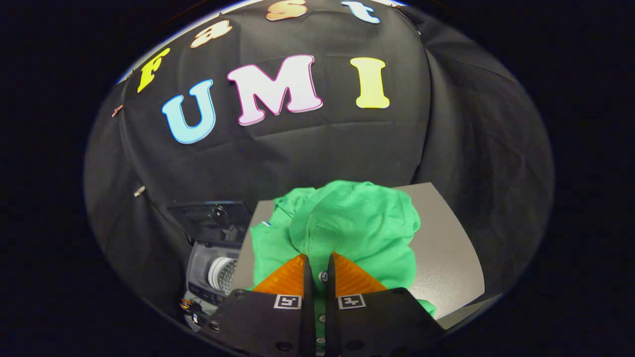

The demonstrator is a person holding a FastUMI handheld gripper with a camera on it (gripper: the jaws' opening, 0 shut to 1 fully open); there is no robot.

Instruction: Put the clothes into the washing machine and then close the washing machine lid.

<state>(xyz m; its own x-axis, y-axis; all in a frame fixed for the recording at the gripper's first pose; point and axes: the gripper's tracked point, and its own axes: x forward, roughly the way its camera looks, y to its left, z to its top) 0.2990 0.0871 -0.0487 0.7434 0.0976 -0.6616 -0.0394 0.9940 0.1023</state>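
A green shirt (pixel 347 223) is bunched up just ahead of my fingers, over a grey table (pixel 446 248). My gripper (pixel 318 263) is shut on a fold of the shirt, with its button placket pinched between the two fingers. The cloth hangs from the fingers and drapes down beneath them. To the left of the table and lower down stands a small washing machine (pixel 213 270) with its dark lid (pixel 211 220) raised and its drum opening showing.
The grey table's right part (pixel 456 277) is bare, and its near edge runs just right of my fingers. Black cloth walls close the booth behind and on both sides.
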